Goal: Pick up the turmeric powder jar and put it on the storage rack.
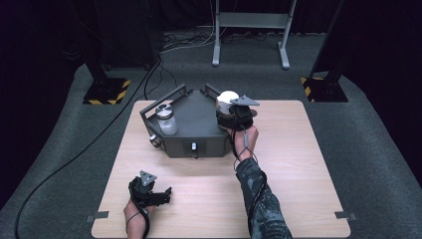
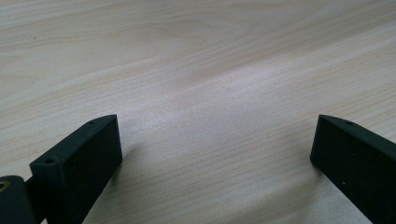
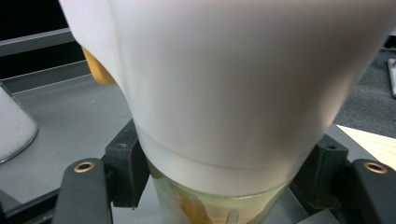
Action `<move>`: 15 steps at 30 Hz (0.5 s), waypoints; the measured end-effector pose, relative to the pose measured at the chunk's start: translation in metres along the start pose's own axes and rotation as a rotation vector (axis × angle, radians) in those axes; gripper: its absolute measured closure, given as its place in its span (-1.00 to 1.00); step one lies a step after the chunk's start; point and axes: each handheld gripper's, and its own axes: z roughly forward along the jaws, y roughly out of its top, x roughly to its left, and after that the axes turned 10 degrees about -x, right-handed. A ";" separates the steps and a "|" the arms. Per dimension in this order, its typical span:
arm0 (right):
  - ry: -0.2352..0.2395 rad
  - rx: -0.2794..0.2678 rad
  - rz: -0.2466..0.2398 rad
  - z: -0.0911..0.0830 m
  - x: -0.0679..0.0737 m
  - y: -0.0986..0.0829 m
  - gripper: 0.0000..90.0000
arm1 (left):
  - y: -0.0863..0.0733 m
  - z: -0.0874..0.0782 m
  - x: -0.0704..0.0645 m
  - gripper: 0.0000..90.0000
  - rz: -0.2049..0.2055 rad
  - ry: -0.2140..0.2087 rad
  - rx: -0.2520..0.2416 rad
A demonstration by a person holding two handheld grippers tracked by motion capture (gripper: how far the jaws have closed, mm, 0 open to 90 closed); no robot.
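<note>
Right gripper (image 1: 233, 112) fingers clamp white-capped jar (image 3: 224, 93) at 1 o'clock on tray (image 1: 199, 130) | glass, slippery, fragile; I grip below cap | left gripper (image 1: 158, 195) wide open, empty.

Light wooden table (image 1: 298, 164), grey carpet floor (image 1: 59, 149), dark surroundings, grey metal stand (image 1: 251, 22), hazard-striped black bases (image 1: 105, 91)

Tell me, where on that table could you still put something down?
The table is bare right of the grey tray, past the right gripper clamping the white-lidded jar. The front strip between tray and left gripper is also free. It is crowded on the tray, where another jar stands.
</note>
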 end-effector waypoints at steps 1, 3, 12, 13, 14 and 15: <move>-0.002 -0.006 0.002 -0.001 0.001 -0.002 -0.33 | 0.000 0.000 0.000 -0.96 0.000 0.001 0.000; -0.005 -0.016 -0.001 -0.002 0.002 -0.005 -0.33 | 0.000 0.000 0.000 -0.96 0.002 0.001 0.001; -0.011 -0.025 -0.021 -0.002 0.006 -0.008 -0.33 | 0.000 0.000 -0.001 -0.96 0.004 0.002 -0.001; -0.010 -0.023 -0.023 -0.002 0.006 -0.007 -0.33 | 0.000 0.000 -0.001 -0.96 0.004 0.002 -0.001; -0.010 -0.021 -0.027 -0.002 0.006 -0.007 -0.33 | 0.000 0.000 -0.001 -0.96 0.004 0.002 -0.001; -0.010 -0.021 -0.028 -0.002 0.006 -0.007 -0.34 | 0.000 0.000 -0.001 -0.96 0.004 0.002 -0.001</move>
